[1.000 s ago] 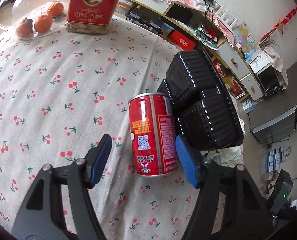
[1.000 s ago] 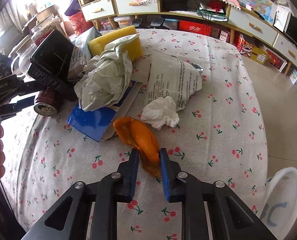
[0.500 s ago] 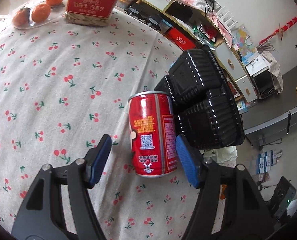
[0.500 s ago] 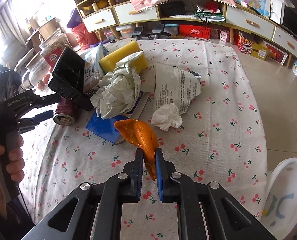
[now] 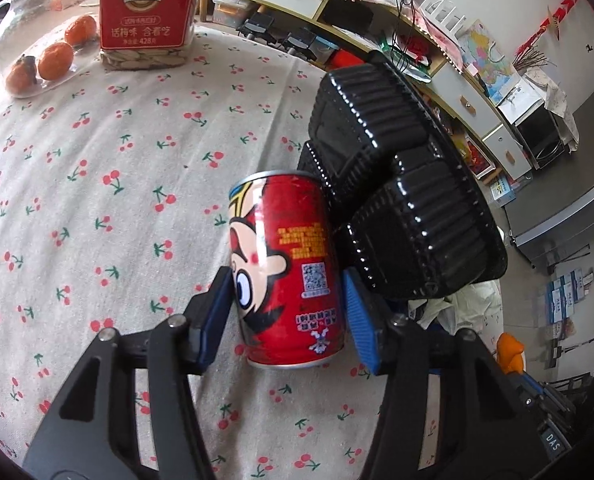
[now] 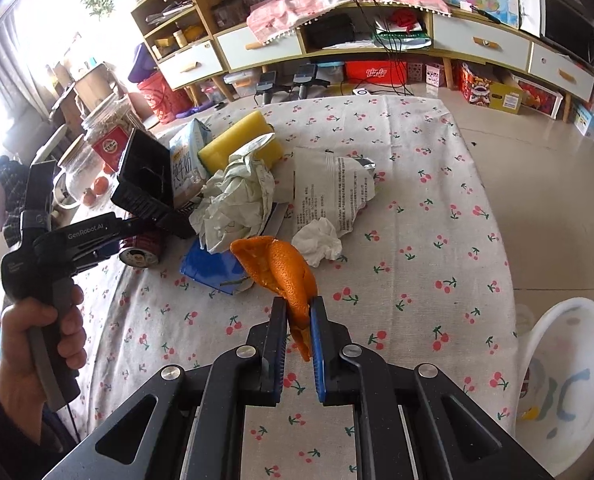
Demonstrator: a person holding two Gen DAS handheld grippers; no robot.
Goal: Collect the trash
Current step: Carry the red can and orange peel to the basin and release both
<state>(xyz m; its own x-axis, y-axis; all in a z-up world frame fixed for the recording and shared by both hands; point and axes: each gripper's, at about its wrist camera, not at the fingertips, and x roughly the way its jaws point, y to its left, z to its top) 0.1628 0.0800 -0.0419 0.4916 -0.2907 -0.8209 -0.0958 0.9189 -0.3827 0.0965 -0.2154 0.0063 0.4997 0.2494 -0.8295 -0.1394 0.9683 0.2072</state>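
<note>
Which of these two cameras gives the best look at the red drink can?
The left wrist view: the red can lies large between the left hand-held gripper pads, printing visible. The right wrist view shows only its end, small, beneath the black tray.

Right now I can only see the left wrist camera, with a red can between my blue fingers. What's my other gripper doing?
Observer: The right gripper is shut on an orange peel.
Operator: What's hiding behind the black tray next to my red can?
Observer: A milk carton leans against the tray, with a yellow sponge beside the carton.
Operator: Where could the trash go?
Observer: A white bucket sits past the table's edge, at the lower right of the right wrist view.
</note>
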